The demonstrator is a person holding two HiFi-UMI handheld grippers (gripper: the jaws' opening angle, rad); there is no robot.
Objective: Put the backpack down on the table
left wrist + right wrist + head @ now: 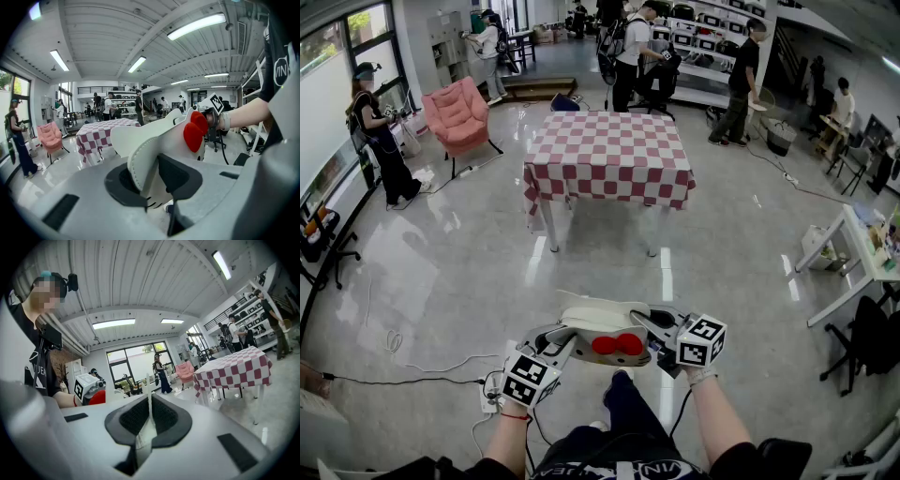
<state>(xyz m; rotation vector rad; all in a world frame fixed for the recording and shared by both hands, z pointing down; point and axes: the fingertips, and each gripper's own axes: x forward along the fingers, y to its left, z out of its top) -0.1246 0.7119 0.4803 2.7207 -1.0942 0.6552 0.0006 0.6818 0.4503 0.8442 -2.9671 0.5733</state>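
Finding: the backpack (605, 337), white with a red bow (617, 345), hangs in the air between my two grippers, close in front of the person's body and well apart from the checked table (607, 150) across the open floor. It is not yet set down.

Left gripper (152, 180): jaws clamped on a thick padded white edge of the backpack. Right gripper (149, 420): jaws pressed together on a thin white edge of it, a slimmer purchase and, in my judgement, the likelier to slip.

Step in hand: carrying the load to the table. I recommend walking straight to the near edge with both clamps firm and the grippers level with each other, so the bag does not swing or twist. I would mind the cables (431, 367) on the floor by the feet. I would lower it until the base rests fully on the cloth, and only then open the jaws.
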